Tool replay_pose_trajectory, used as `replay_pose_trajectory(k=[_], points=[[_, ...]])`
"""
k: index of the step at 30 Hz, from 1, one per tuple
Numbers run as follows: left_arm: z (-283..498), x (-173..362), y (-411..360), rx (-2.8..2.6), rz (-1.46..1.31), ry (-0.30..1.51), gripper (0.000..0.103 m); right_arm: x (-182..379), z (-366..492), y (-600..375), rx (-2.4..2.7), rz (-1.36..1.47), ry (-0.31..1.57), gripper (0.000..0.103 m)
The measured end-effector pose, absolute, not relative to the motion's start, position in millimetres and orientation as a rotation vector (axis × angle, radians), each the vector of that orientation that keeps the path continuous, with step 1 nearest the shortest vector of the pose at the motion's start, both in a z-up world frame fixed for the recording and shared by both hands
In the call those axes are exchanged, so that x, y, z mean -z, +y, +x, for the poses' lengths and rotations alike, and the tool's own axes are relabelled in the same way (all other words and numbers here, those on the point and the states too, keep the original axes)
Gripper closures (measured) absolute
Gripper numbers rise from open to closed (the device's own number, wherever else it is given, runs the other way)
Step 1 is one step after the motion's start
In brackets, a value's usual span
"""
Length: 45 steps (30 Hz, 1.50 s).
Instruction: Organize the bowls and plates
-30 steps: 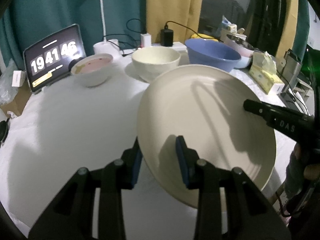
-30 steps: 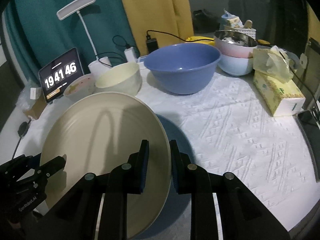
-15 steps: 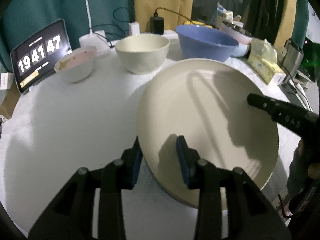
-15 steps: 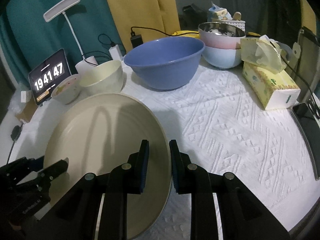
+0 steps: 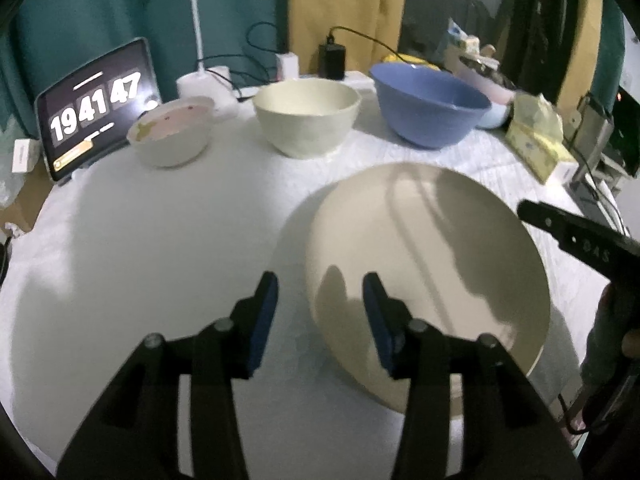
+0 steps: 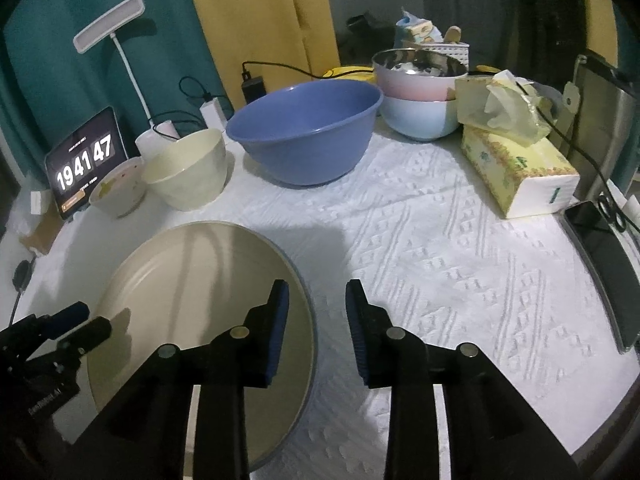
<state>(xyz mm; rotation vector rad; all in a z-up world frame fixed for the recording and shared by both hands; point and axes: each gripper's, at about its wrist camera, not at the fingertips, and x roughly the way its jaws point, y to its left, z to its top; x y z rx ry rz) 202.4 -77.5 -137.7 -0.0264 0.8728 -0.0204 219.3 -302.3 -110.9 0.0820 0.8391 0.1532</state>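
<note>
A: Both sets of jaws sprung apart since half a second ago; was clamped on the rim each side, now let go.
B: Plate (image 6: 192, 304) position?
A: Flat on white tablecloth (image 6: 460, 248). Left gripper (image 5: 320, 304) straddling its left rim, gaping. Right gripper (image 6: 316, 320) straddling the right rim, also gaping. Equally near.
B: Next targets?
A: Likely bowls, lined up beyond the plate. Blue bowl (image 6: 304, 132) biggest, nearer right gripper. Cream bowl (image 5: 306, 118) mid. Small patterned bowl (image 5: 172, 136) nearer left gripper.
B: Obstructions?
A: Stacked bowls (image 6: 420, 96) and tissue box (image 6: 520, 172) far right, clock tablet (image 5: 98, 108) far left. Centre path unblocked.
</note>
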Motion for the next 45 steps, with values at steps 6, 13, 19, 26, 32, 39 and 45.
replay_pose_trajectory(k=[6,13,19,26,32,39,45], points=[[208.0,147.8,-66.7,0.024,-0.083,0.909,0.057,116.6,218.7,-308.0,-0.159,0.114,0.863,0.066],[215.9,161.2,-68.9,0.057,-0.131,0.944,0.057,131.1,219.2,-309.0,-0.181,0.157,0.902,0.063],[220.0,165.2,-72.9,0.08,-0.14,0.942,0.057,145.8,221.0,-306.9,-0.207,0.204,0.951,0.06],[222.9,168.9,-73.4,0.127,-0.203,0.937,0.057,150.3,217.5,-301.0,-0.227,0.247,0.939,0.06],[223.8,168.9,-73.4,0.118,-0.221,0.938,0.058,151.4,215.7,-295.2,-0.252,0.249,0.934,0.06],[222.5,168.2,-74.5,0.123,-0.21,0.937,0.058,150.9,215.2,-295.9,-0.238,0.246,0.933,0.06],[219.0,166.0,-73.6,0.129,-0.198,0.933,0.058,147.2,213.8,-293.8,-0.229,0.24,0.933,0.06]])
